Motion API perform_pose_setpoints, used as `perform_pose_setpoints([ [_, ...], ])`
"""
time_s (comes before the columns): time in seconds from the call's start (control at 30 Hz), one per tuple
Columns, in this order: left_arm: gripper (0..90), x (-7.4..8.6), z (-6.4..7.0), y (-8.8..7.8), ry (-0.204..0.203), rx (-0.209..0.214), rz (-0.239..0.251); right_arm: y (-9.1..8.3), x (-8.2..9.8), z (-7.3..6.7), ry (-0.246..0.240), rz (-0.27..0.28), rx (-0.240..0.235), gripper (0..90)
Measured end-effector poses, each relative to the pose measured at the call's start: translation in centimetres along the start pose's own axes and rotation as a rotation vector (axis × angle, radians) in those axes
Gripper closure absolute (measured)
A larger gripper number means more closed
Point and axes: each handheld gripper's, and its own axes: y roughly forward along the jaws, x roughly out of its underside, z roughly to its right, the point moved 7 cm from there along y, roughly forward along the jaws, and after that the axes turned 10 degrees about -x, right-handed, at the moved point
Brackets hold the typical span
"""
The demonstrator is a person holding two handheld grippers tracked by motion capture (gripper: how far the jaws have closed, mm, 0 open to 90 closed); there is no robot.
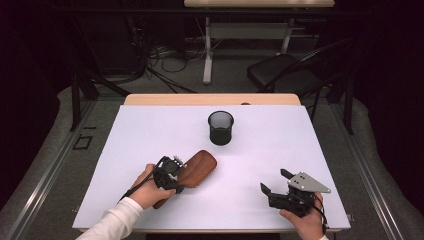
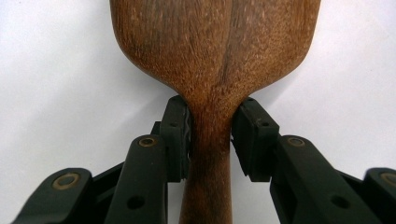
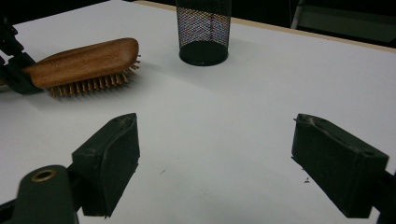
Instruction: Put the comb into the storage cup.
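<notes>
A wooden hairbrush point(image 1: 199, 166) lies bristles down on the white table point(image 1: 150, 130), left of centre near the front. My left gripper point(image 1: 179, 179) is shut on the brush's narrow neck point(image 2: 210, 135), where the handle meets the head, with a pad pressed on each side. In the right gripper view the brush point(image 3: 88, 60) shows at upper left, and whether its bristles touch the table cannot be told. My right gripper point(image 1: 275, 181) hovers near the front right, jaws wide open point(image 3: 215, 154) with nothing between them.
A black mesh cup point(image 1: 220, 128) point(image 3: 203, 30) stands upright at the table's middle back. Beyond the table's far wooden edge point(image 1: 212, 99) are a black chair point(image 1: 280, 70), cables on the floor and another desk point(image 1: 260, 4).
</notes>
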Motion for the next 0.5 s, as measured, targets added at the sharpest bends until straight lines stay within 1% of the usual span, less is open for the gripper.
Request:
perform_pose_setpoints([
  [0.37, 69.3, -0.02, 0.06, 0.12, 0.008, -0.011, 0.005, 0.05, 0.01, -0.02, 0.000, 0.002, -0.002, 14.7],
  [0.5, 69.7, 0.00, 0.13, 0.09, 0.023, -0.024, 0.003, 0.06, 0.02, -0.04, 0.000, 0.001, -0.003, 14.7],
])
